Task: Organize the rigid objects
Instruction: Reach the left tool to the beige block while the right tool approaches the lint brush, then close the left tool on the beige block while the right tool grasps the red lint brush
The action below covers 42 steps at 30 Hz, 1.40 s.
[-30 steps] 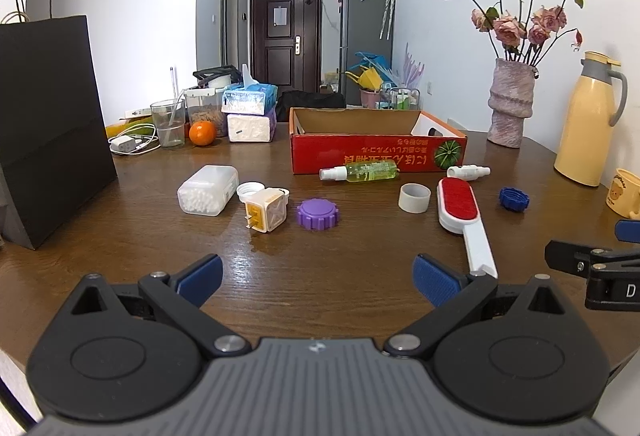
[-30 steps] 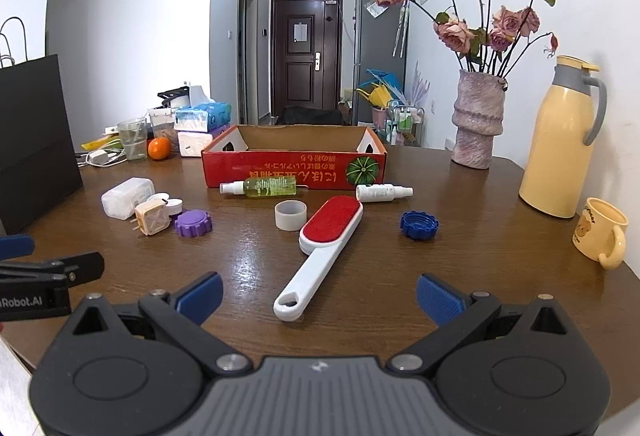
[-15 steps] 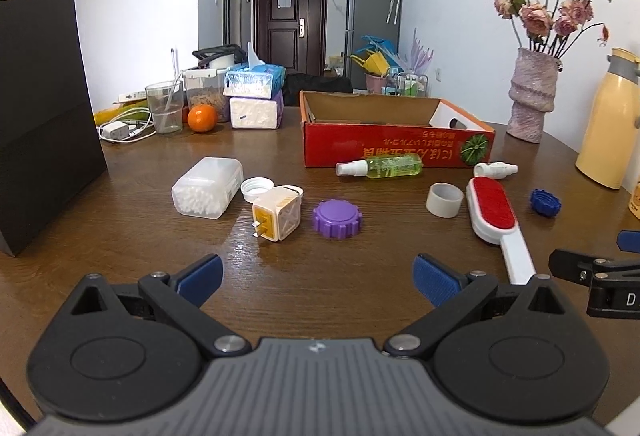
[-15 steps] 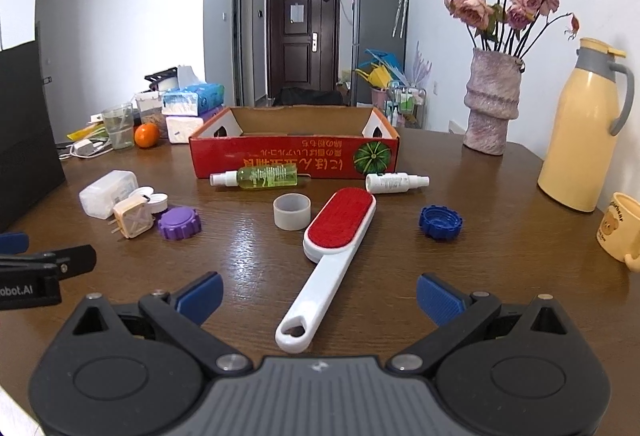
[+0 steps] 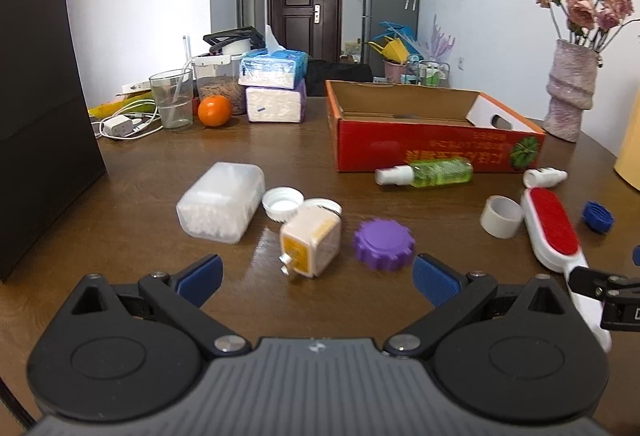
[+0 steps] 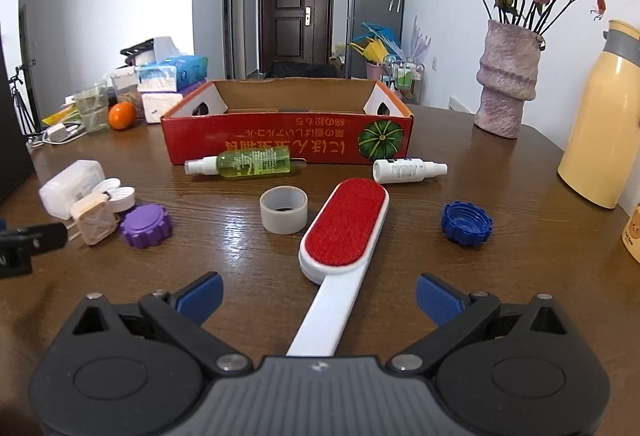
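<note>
Two grippers hang low over the brown tabletop (image 6: 520, 268), each with its blue-tipped fingers spread wide and holding nothing. The right gripper (image 6: 319, 295) straddles the white handle of a red lint brush (image 6: 346, 226), which runs between the fingers without touching either tip; the brush head points toward the red cardboard box (image 6: 288, 139). The left gripper (image 5: 316, 276) faces a beige plug adapter (image 5: 310, 246) lying on its side, with a purple cap (image 5: 383, 244) just beside it on the right. Behind the adapter sit two white lids (image 5: 282, 202), and next to them a clear tub of cotton swabs (image 5: 222, 201). Against the front wall of the box lie a green spray bottle (image 6: 240, 163) and a small white spray bottle (image 6: 408, 170), both on their sides. A roll of tape (image 6: 284, 209) stands just left of the brush head, and a blue cap (image 6: 466, 223) lies well to its right. The box is open-topped; no loose items show inside it.
</note>
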{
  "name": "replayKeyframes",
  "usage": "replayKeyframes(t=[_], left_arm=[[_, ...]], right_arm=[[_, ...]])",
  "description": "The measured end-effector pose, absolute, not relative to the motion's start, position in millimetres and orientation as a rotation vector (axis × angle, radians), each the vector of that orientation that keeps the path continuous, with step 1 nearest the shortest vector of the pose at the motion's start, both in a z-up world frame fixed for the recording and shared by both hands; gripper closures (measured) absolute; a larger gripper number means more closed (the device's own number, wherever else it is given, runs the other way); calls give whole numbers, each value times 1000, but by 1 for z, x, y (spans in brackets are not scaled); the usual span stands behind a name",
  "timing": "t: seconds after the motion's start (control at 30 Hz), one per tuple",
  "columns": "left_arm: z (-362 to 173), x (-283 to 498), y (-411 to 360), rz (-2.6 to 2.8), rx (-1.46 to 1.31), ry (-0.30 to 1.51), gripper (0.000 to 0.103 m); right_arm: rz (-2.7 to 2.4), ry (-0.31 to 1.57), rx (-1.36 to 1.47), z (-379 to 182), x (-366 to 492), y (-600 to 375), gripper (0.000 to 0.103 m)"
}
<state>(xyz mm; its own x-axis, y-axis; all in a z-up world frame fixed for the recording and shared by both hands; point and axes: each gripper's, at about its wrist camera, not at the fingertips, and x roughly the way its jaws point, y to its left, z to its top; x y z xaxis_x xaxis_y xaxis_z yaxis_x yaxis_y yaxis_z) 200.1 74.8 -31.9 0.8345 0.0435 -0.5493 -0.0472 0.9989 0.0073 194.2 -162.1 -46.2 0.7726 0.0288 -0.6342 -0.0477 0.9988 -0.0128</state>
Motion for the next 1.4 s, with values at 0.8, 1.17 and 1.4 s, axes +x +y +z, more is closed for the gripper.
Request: replayKeyframes(t=[0.8,1.17,1.4], left_arm=[[-65,284,90,7,47,686,35],[-70,287,93,-32,7,690,71],[-69,286,92,-24,3,683,71]], right_arm=[[-10,749,-40,-71,264,-164,1],[-74,769,-17,-84,282,-166,1],[-79,765,7,-89,284,-170,11]])
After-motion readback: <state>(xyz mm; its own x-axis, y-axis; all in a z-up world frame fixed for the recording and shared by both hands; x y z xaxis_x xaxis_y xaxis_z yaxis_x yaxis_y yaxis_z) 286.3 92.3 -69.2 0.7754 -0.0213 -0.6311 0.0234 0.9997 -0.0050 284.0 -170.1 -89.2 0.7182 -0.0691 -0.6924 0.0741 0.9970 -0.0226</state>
